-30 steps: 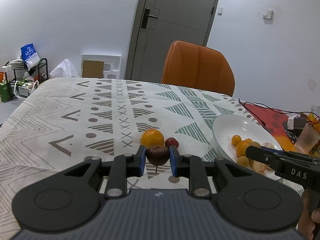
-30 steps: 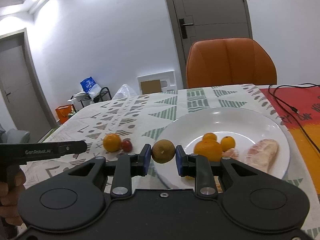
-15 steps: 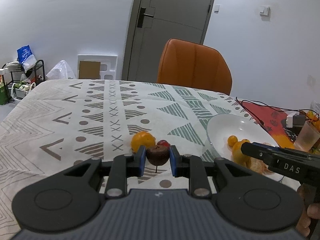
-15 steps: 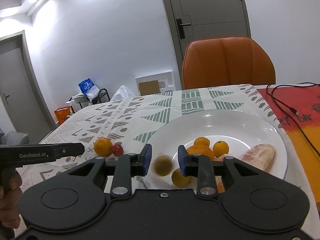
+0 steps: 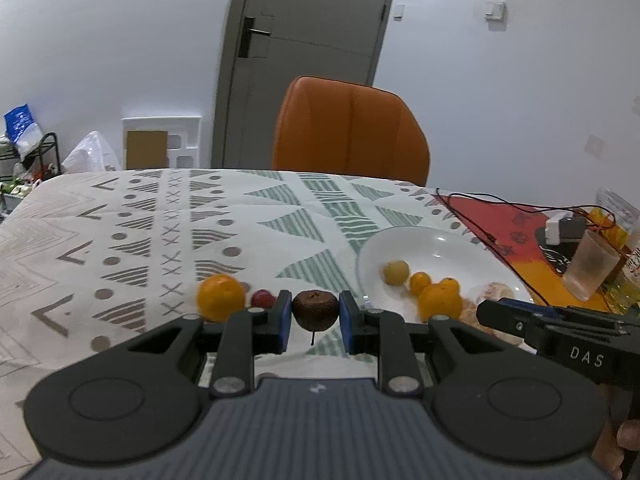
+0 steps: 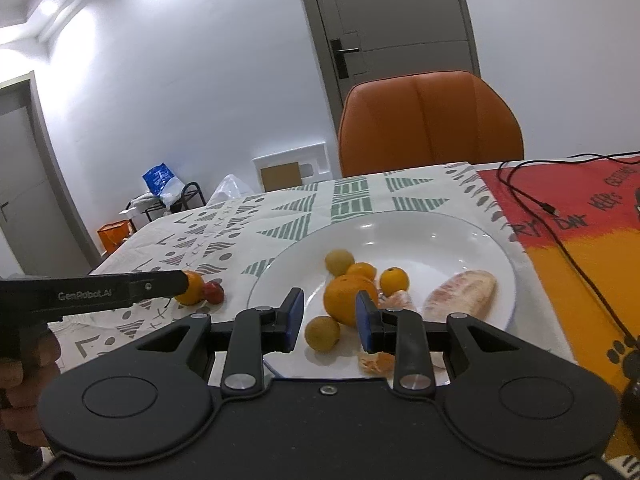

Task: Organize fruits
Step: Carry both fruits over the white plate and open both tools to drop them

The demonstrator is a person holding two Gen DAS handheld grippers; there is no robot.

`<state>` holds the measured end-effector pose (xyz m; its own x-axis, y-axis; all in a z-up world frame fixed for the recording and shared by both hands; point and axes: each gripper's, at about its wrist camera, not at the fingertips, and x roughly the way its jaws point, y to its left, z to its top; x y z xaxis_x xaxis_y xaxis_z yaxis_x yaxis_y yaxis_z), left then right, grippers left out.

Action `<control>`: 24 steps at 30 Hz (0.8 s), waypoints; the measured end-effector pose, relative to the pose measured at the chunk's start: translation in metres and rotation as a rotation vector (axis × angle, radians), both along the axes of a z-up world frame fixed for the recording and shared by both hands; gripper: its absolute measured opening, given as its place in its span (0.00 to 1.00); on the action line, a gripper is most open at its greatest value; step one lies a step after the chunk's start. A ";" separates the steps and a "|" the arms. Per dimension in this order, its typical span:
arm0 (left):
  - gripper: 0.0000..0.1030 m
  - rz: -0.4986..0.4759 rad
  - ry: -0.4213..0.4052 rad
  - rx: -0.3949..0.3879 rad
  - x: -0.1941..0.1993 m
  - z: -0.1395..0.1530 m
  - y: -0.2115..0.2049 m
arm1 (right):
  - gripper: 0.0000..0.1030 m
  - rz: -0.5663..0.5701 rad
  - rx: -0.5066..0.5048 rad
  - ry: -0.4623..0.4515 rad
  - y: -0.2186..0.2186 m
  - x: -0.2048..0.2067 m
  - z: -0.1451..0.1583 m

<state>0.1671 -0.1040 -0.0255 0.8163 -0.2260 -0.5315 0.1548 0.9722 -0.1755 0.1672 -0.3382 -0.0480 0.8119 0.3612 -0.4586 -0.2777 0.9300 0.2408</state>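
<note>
**Brown fruit bound for the plate**

We take the white plate (image 6: 472, 236) as landmark: it collects the fruit. Left of it wait an orange (image 5: 221, 297) and a small red fruit (image 5: 263, 299). Our left gripper (image 5: 312, 316) pinches a brown fruit (image 5: 315, 311) (stem down) for delivery; our right gripper (image 6: 329, 316) hangs spread over the plate, empty.

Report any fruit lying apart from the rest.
Two: a round orange and a small red fruit sit on the patterned tablecloth, outside the white plate. The left gripper holds a dark brown fruit.
</note>
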 end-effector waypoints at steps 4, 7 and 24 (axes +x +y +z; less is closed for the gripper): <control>0.23 -0.027 -0.005 0.000 0.003 0.001 -0.010 | 0.29 -0.019 -0.002 0.002 -0.007 -0.003 0.001; 0.23 -0.043 -0.005 -0.001 0.006 0.002 -0.016 | 0.29 -0.028 -0.001 0.000 -0.011 -0.006 0.003; 0.23 -0.124 -0.019 0.017 0.014 0.010 -0.054 | 0.32 -0.054 0.020 0.001 -0.025 -0.014 0.005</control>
<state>0.1811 -0.1576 -0.0157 0.7927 -0.3170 -0.5207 0.2775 0.9482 -0.1548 0.1529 -0.3637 -0.0433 0.8301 0.3258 -0.4526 -0.2267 0.9387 0.2598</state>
